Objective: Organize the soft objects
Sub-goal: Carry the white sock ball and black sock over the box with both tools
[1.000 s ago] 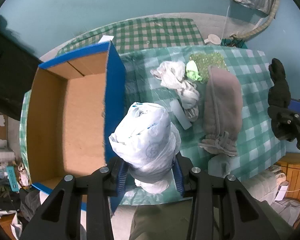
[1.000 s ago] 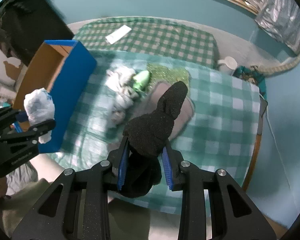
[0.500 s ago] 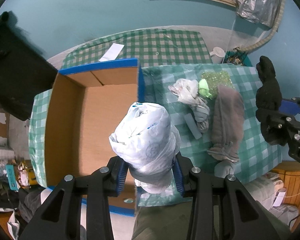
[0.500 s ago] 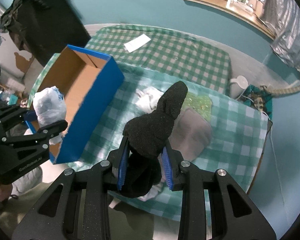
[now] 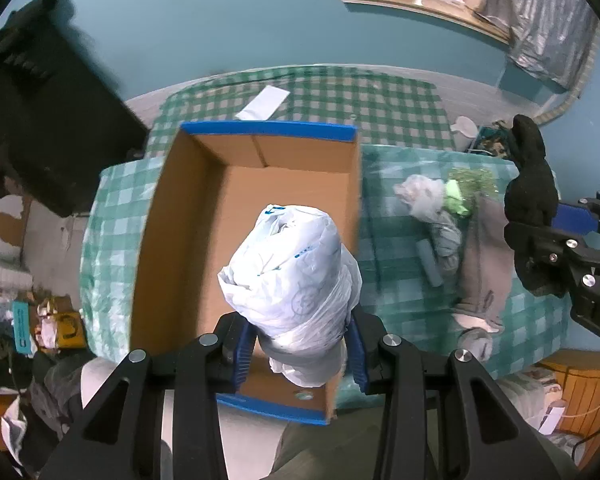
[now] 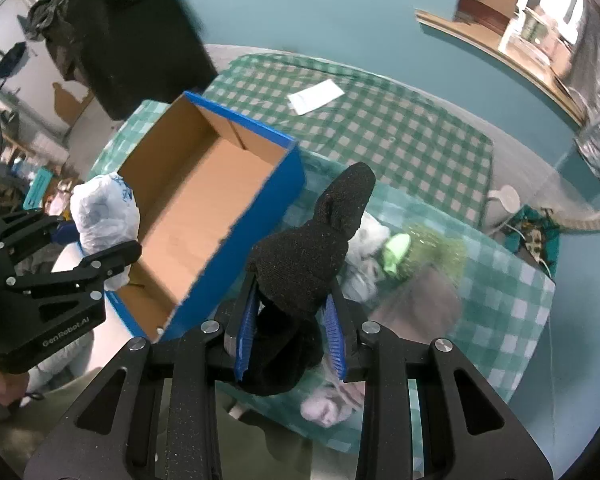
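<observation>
Above the open cardboard box [image 5: 204, 248] the left gripper [image 5: 300, 354] hangs with its blue pads pressed into a crumpled white plastic bag [image 5: 290, 276], while to the right of the box the right gripper [image 6: 290, 334] is clamped on a black knit sock [image 6: 304, 264] held upright in the air. The box, brown inside with blue outer walls, shows only bare cardboard, so I judge the sorting barely begun: nothing is stowed, and both held pieces are not yet released. Right of the box on the green checked counter [image 5: 400, 280] there remain a grey-brown fleece garment [image 5: 484, 264], a pale crumpled bag [image 5: 420, 196], a small lime-green item [image 5: 456, 196], a glittery green cloth [image 5: 474, 178] and a light grey roll [image 5: 429, 262]. Motion blur smears this heap, so what the green item and the roll are cannot be told. The bag hides the near part of the box floor, and the sock covers part of the heap in the right wrist view
</observation>
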`<state>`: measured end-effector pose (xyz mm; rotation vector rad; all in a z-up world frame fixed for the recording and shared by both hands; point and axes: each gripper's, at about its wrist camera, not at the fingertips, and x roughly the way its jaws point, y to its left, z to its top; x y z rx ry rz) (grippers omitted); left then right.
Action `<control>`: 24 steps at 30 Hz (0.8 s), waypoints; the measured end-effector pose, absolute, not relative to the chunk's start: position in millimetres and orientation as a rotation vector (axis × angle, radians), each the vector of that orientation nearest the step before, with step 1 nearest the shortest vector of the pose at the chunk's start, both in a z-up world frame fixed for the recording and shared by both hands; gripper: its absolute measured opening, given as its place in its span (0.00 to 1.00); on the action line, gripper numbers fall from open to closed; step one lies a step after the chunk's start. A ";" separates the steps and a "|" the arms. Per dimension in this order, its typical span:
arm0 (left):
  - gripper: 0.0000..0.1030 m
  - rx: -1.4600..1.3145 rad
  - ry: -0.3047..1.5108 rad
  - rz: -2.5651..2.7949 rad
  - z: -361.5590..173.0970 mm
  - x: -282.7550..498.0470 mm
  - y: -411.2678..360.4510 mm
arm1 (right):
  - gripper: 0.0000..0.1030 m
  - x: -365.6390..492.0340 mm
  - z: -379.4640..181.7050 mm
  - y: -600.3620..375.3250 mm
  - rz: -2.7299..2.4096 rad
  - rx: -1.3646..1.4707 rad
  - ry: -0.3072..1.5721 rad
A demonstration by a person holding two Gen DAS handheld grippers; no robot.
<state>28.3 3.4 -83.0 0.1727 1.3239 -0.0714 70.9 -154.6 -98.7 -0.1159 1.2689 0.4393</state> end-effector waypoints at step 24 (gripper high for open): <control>0.39 0.119 1.393 0.086 -111.2 39.7 97.0 | 0.30 99.7 -132.0 -35.4 0.578 -0.222 1.324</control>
